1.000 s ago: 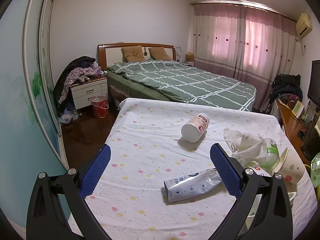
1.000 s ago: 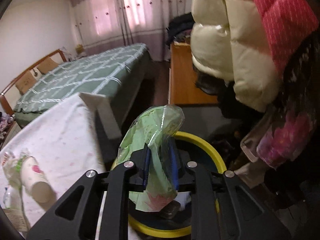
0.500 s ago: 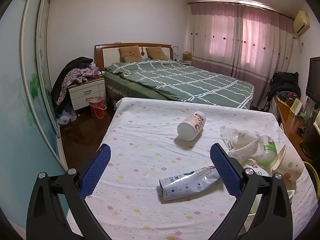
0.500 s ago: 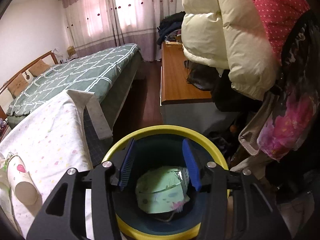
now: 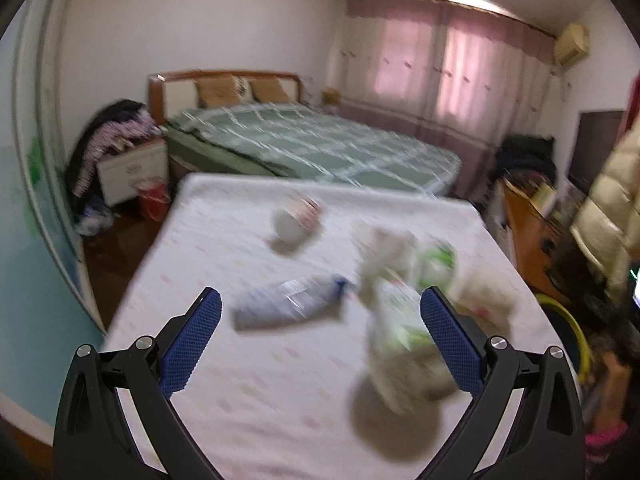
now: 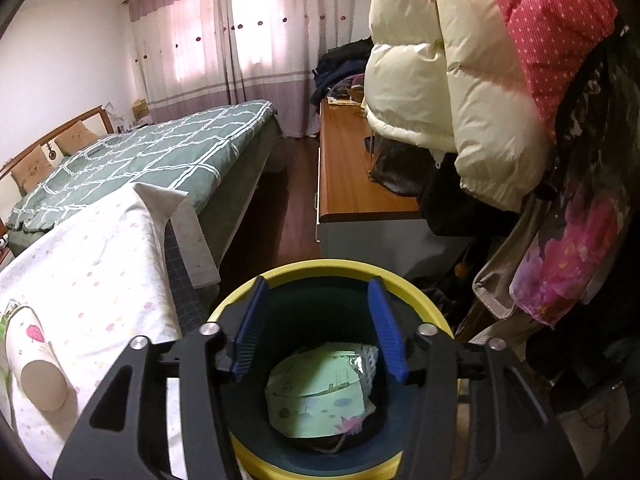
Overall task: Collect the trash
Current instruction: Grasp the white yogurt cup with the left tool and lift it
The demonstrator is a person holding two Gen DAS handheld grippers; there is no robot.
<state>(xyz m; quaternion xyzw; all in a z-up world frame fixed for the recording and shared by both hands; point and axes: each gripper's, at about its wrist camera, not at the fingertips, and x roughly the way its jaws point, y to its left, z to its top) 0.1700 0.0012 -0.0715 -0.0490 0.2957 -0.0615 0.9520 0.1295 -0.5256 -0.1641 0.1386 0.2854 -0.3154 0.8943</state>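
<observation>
Trash: our right tool (image 6: 318, 326) has just been opening, empty; the green packet (image 6: 320, 396) now lies in the bin (image 6: 420, 300). Left tool (image 5: 320, 344) gapes empty.

Packet (image 6: 320, 392) in bin (image 6: 332, 270); bin right of table (image 6: 92, 264); cup (image 6: 38, 368) on table.

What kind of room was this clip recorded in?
A lived-in bedroom: a bed with a green checked cover, pink curtains over the window, and coats hanging beside a wooden cabinet.
</observation>
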